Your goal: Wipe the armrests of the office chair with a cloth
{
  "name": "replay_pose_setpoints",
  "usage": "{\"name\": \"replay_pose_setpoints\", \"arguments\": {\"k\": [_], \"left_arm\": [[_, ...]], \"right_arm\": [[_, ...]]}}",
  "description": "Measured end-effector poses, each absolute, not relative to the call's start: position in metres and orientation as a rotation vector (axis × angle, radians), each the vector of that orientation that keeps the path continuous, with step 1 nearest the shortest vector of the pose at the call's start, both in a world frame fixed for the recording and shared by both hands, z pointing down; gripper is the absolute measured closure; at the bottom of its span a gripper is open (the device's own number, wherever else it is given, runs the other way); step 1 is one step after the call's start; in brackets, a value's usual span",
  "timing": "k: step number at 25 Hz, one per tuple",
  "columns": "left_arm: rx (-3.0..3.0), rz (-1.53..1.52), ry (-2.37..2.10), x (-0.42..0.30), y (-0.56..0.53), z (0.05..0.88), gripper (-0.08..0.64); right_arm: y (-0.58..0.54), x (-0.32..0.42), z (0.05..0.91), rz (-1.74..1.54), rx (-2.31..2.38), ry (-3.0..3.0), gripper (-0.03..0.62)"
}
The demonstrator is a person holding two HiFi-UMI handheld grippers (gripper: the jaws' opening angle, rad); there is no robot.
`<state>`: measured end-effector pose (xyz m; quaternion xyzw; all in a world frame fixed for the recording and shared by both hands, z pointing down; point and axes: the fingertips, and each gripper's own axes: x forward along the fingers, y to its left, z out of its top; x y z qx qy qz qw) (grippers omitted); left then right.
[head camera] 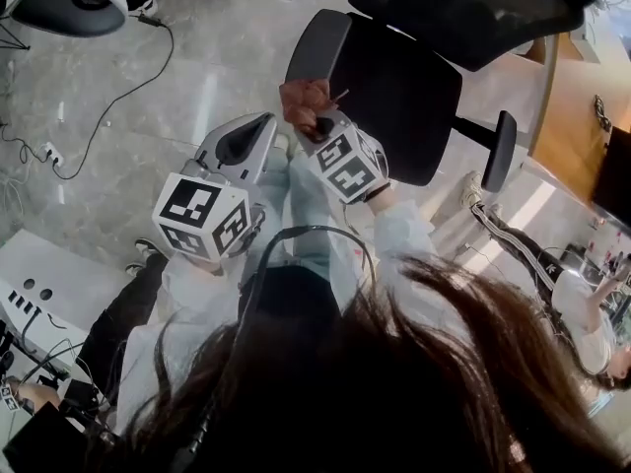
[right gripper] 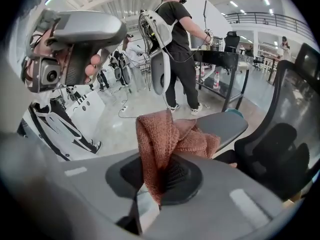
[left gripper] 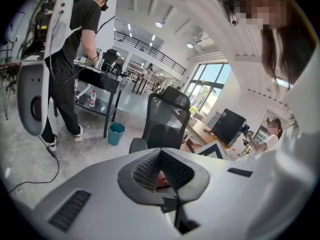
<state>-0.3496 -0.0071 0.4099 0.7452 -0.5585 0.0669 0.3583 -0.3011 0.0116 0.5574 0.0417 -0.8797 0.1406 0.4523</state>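
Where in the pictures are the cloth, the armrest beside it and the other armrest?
cloth (right gripper: 161, 131): right gripper view, bunched fold above the jaws.
armrest beside cloth (right gripper: 226, 124): right gripper view, flat grey top.
other armrest (head camera: 502, 151): head view, middle of pad.

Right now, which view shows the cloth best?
The right gripper view: the cloth fills its middle, pinched in the right claw, weave clear. The head view shows a small bunch by the armrest; the left gripper view, only a reddish speck.
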Motion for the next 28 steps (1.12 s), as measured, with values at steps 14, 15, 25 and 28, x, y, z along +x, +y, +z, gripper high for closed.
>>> {"name": "replay_pose_setpoints", "arguments": {"k": [14,15,25,28], "left_arm": [[1.866,0.153,-1.455,-0.364,0.011,0.428,0.557],[1.857,0.152,-1.461,-0.367,0.012,0.430,0.557],[1.784,0.136,-1.505,-0.390,0.014,0.442,0.557],[1.779,0.133,-1.508,-0.393,0.015,0.442,0.557]], "right_arm": [[-0.104,-0.314,0.572,0.330,0.340,-2.187,0.549],[-0.118,-0.316,0.575,0.325,0.355,-2.178,0.549],[-0.224,-0.336,0.594,0.238,0.511,-2.106,0.549],[-0.217,-0.345,0.596,0.238,0.477,-2.097,0.549]]}}
